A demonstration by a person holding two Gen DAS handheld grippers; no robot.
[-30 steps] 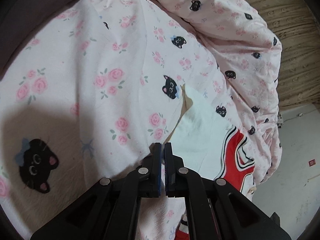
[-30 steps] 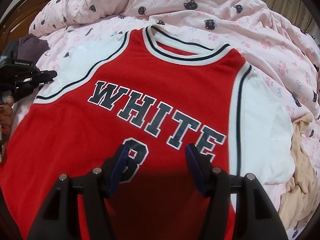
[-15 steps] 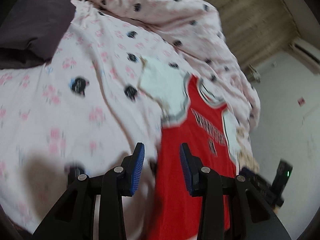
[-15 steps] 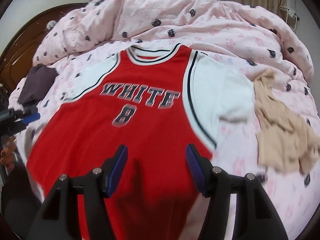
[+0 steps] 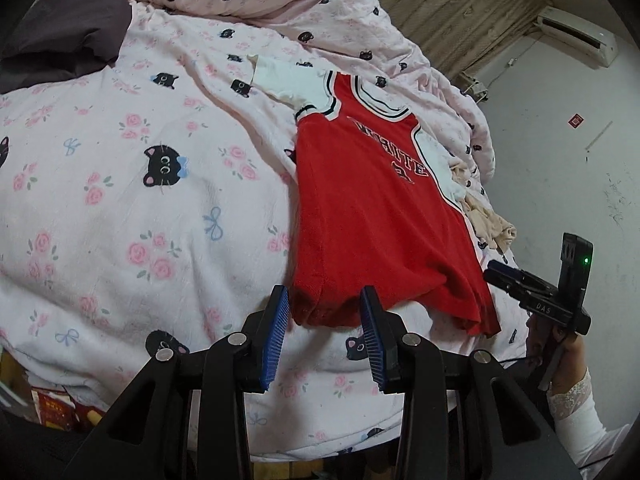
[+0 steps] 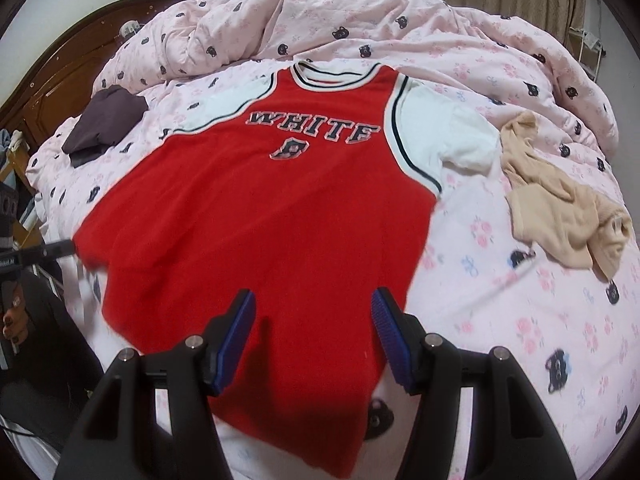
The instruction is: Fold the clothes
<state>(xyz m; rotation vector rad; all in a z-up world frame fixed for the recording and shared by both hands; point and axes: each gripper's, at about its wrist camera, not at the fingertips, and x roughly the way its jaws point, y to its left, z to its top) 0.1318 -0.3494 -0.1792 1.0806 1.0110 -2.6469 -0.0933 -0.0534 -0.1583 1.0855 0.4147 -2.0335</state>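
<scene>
A red jersey-style shirt (image 6: 264,220) with white sleeves and the word WHITE lies spread flat, front up, on the pink bed cover. My right gripper (image 6: 314,340) hovers open over the shirt's hem, nothing between its blue pads. In the left wrist view the same shirt (image 5: 376,216) stretches away to the right. My left gripper (image 5: 324,336) stands open just short of the shirt's near bottom corner, holding nothing. The right gripper (image 5: 520,284) shows at the far right, held in a person's hand.
A beige garment (image 6: 560,208) lies crumpled right of the shirt. A dark purple folded cloth (image 6: 106,124) sits at the left near the wooden headboard (image 6: 60,80). A bunched quilt (image 6: 360,12) fills the back of the bed. The bed's front edge is close to both grippers.
My left gripper, shut one second ago by the white sleeve, has opened and pulled back to the shirt's bottom corner. The right gripper drew back toward the hem, staying open.
</scene>
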